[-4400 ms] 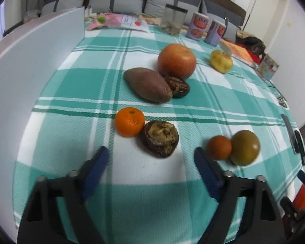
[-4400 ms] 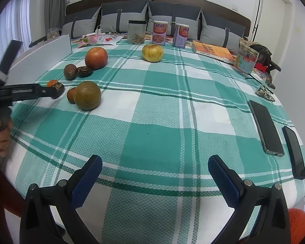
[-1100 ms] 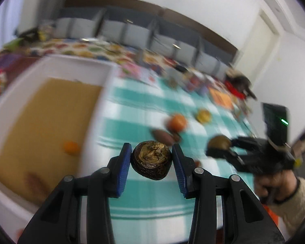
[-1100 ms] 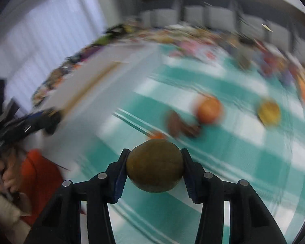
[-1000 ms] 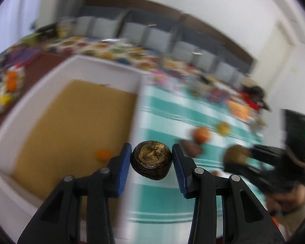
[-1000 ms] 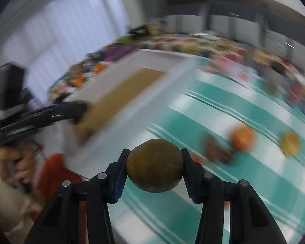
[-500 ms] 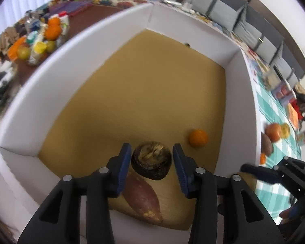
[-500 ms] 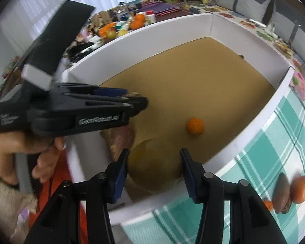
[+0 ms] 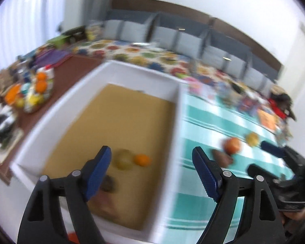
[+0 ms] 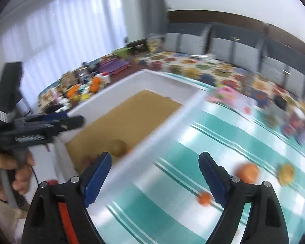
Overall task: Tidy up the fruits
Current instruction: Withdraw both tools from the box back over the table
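Observation:
Both views are motion-blurred. A white box (image 9: 179, 122) with a tan floor stands left of the teal checked table. Inside it lie a green-brown round fruit (image 9: 123, 159), a small orange (image 9: 142, 160), a dark wrinkled fruit (image 9: 108, 184) and a sweet potato (image 9: 106, 204). My left gripper (image 9: 151, 172) is open and empty above the box's near right corner. My right gripper (image 10: 154, 178) is open and empty over the box's right wall (image 10: 162, 136). On the table remain a red apple (image 9: 232, 145), a yellow fruit (image 9: 252, 139), a brown sweet potato (image 9: 220, 157) and a small orange fruit (image 10: 204, 198).
A second low table (image 9: 57, 77) with clutter and oranges stands left of the box. Grey sofa cushions (image 9: 193, 40) line the back wall. Packets and jars sit along the table's far edge (image 9: 244, 101). The right gripper also shows at the right of the left wrist view (image 9: 274, 162).
Both grippers have let go: the dark wrinkled fruit and the green-brown fruit now lie in the box. Both grippers have opened and lifted back from the box.

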Demonstrator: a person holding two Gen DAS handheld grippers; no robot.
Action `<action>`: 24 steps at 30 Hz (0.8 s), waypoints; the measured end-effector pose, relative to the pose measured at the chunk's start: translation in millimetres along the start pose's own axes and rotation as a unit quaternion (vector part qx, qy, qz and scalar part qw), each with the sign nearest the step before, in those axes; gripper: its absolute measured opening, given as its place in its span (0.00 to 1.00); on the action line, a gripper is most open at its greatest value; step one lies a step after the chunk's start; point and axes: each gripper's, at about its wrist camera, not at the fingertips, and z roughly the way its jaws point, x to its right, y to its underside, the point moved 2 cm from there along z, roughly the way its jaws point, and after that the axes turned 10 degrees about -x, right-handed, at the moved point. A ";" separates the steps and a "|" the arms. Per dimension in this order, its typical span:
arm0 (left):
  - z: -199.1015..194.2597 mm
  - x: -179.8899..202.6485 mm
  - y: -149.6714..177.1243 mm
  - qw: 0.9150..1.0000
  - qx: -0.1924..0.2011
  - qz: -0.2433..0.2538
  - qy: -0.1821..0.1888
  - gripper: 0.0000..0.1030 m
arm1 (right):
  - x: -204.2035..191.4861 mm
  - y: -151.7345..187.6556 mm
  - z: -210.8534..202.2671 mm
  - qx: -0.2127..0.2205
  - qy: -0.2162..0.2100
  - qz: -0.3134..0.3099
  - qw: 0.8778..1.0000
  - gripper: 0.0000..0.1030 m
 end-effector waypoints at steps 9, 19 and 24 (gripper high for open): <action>64.4 148.7 102.5 0.989 -0.068 0.099 0.090 0.85 | 121.3 195.3 -26.6 -0.030 0.158 0.129 0.979 0.86; 145.2 187.3 180.1 0.981 -0.098 0.162 0.032 0.85 | 171.1 279.2 -24.9 -0.048 0.197 0.213 0.956 0.86; 141.3 191.7 186.2 0.976 -0.075 0.202 0.023 0.85 | 172.4 275.0 -15.3 -0.035 0.208 0.201 0.957 0.86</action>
